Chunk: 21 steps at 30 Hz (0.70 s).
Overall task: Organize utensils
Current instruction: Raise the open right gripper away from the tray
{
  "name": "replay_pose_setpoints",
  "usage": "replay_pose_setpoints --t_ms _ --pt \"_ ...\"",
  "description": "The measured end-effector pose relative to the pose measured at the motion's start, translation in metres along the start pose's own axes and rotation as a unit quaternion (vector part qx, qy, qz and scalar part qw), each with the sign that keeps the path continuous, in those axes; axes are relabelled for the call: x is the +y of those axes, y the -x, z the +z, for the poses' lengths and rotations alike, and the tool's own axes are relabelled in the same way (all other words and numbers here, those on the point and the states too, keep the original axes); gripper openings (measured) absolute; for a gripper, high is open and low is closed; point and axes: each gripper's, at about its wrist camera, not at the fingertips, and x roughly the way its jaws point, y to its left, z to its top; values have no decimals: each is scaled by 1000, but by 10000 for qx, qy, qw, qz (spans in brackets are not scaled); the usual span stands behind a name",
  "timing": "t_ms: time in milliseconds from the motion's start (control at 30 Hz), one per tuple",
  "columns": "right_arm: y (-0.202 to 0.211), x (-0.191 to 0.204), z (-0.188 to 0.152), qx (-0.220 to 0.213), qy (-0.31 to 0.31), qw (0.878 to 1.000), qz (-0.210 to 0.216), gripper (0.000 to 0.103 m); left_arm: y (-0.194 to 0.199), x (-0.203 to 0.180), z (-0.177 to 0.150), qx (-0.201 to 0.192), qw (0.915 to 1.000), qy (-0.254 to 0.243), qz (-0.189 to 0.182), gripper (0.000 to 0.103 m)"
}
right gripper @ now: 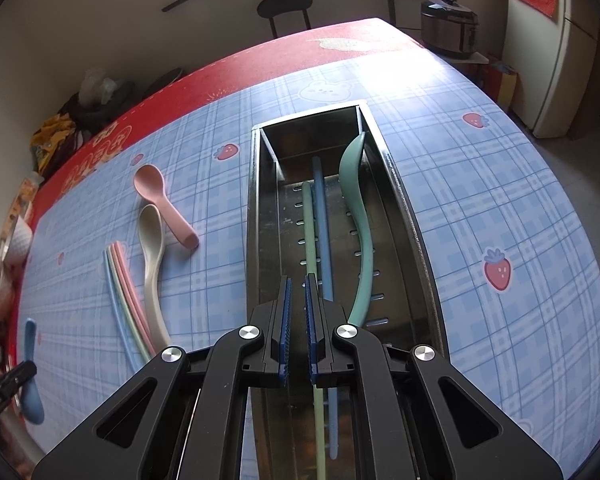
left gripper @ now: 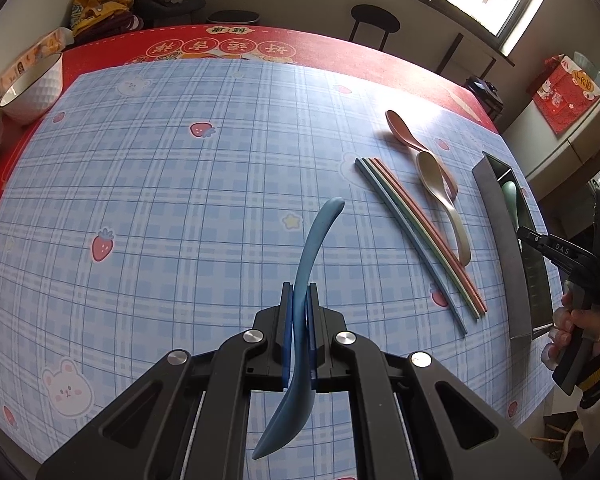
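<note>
My left gripper (left gripper: 299,294) is shut on a blue spoon (left gripper: 315,240) and holds it above the table; the spoon also shows in the right wrist view (right gripper: 31,376). My right gripper (right gripper: 297,286) hovers over the metal utensil tray (right gripper: 404,208), its jaws a small gap apart with nothing between them. In the tray lie a green spoon (right gripper: 358,216), a blue chopstick (right gripper: 322,220) and a green chopstick (right gripper: 309,232). On the cloth lie a pink spoon (right gripper: 160,200), a beige spoon (right gripper: 152,252) and several chopsticks (right gripper: 122,280), left of the tray.
A white bowl (left gripper: 32,88) stands at the table's far left corner. A black stool (right gripper: 286,4) and a rice cooker (right gripper: 450,28) stand beyond the table. A pile of clothes (left gripper: 104,8) lies behind the far edge.
</note>
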Motion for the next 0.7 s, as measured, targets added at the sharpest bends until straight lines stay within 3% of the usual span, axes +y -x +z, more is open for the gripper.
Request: replay_pose_setpoints --t_ms 100,167,200,367,433,567,700 --pt "12 7 -1 -97 161 9998 47 9 3 -1 5 -62 10000 -1 12 6" --pt "21 13 -3 -139 321 9993 90 32 7 -5 8 -162 9999 -34 -19 6" --pt "27 16 -4 -209 401 9989 127 56 9 -6 9 -205 9998 -51 -31 6" --pt "49 31 -12 -340 825 9958 186 60 15 -7 11 -295 9995 14 -74 6" --pt "56 33 -16 -378 852 9955 195 74 16 -8 12 -313 9995 35 -76 6" --pt "66 30 -22 -444 751 9958 276 85 18 -13 13 -335 9994 -18 -96 6" --pt "72 24 -26 -534 690 9958 270 86 16 -22 11 -296 9994 -144 -112 6"
